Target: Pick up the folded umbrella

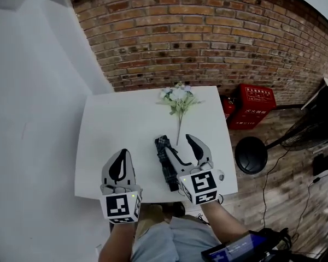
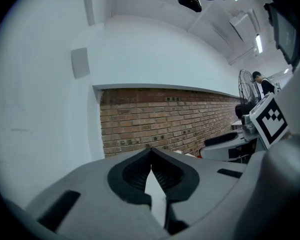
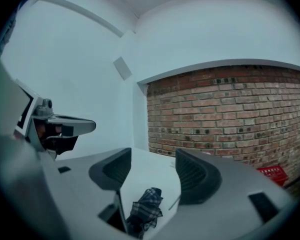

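Note:
A folded umbrella [image 1: 165,161] in dark plaid lies lengthwise on the white table [image 1: 115,124], near its front edge. My right gripper [image 1: 178,143] hovers just right of it and over it, jaws open; its left finger overlaps the umbrella's right side. In the right gripper view the umbrella [image 3: 147,206] shows low between the spread jaws of the right gripper [image 3: 153,156], with nothing pressed. My left gripper [image 1: 122,153] is to the umbrella's left, over bare table. In the left gripper view the left gripper [image 2: 151,153] has its tips together, holding nothing.
A bunch of pale flowers [image 1: 177,98] lies at the table's far middle, its stem pointing toward the umbrella. Right of the table are red crates [image 1: 251,105], a black round base [image 1: 251,154] and a fan [image 1: 311,130]. A brick wall [image 1: 208,31] stands behind.

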{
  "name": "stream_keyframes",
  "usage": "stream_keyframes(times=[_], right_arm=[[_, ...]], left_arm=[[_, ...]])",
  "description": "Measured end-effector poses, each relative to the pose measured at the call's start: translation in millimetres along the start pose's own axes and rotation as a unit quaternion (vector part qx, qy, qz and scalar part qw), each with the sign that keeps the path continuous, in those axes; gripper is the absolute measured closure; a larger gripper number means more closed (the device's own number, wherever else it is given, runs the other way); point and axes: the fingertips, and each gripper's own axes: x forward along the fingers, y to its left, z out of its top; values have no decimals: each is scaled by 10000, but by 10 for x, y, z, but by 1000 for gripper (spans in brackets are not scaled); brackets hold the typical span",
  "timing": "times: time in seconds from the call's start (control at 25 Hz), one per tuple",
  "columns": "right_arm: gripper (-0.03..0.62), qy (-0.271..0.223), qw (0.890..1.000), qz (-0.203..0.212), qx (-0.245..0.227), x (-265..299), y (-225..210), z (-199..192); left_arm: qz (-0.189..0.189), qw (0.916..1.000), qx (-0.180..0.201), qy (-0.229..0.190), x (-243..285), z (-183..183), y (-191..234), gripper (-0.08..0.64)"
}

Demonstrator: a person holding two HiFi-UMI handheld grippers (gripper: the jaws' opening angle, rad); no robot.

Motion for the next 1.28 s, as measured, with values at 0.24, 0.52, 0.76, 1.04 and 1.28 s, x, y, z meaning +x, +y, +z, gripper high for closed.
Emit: stream_keyframes(times=[0.24,0.52,0.76,1.04,1.28], right_arm=[[288,665,9978,-49,42,394,133,-486],[253,1554,9873,-165,289,603,212,-1185],[225,2292,9718,-196,520,662,241,-1854],[196,3009,9486,-34,986,739,273,-2194],[206,3579,9291,-60,932,739,294,-2378]], left_arm=[[-185,9994,-180,211,210,-388,277,552],[-382,9963,-464,616,397,-893,474,552],[-559,9921,-612,944,590,-1315,514,552],[-642,9890,-729,1112,793,-1635,560,552],[-702,9877,-794,1147,893,-1708,564,552]])
